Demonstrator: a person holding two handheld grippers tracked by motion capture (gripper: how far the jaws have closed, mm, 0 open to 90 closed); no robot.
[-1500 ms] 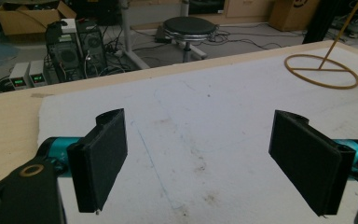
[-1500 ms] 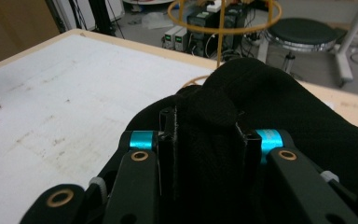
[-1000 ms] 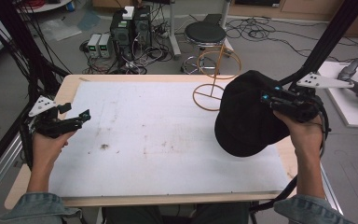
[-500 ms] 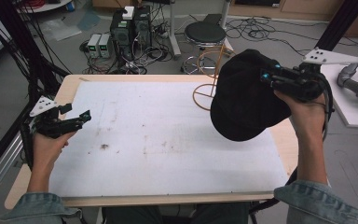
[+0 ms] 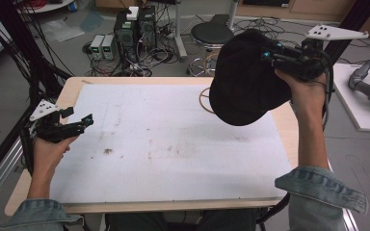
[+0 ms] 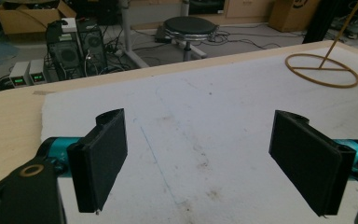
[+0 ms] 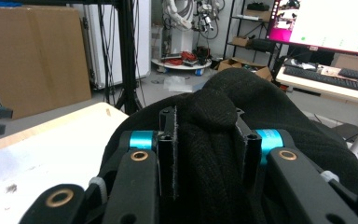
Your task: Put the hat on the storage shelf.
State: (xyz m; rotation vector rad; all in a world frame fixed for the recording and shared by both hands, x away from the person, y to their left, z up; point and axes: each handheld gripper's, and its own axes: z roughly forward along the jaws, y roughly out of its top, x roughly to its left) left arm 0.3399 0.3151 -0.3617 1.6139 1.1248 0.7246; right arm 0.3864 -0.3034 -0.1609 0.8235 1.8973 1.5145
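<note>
Right gripper (image 5: 270, 53) clamped on black knit beanie (image 5: 245, 82) above table (image 5: 183, 82) — left gripper (image 6: 200, 158) wide open, empty.

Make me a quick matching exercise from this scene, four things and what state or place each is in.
1. black knitted hat
2. left gripper
3. thin wooden ring stand
4. round black stool

a. on the floor beyond the table
b. jaws open, nothing between
c. standing on the table's far right part
d. held up off the table, clamped by the right gripper

1-d, 2-b, 3-c, 4-a
</note>
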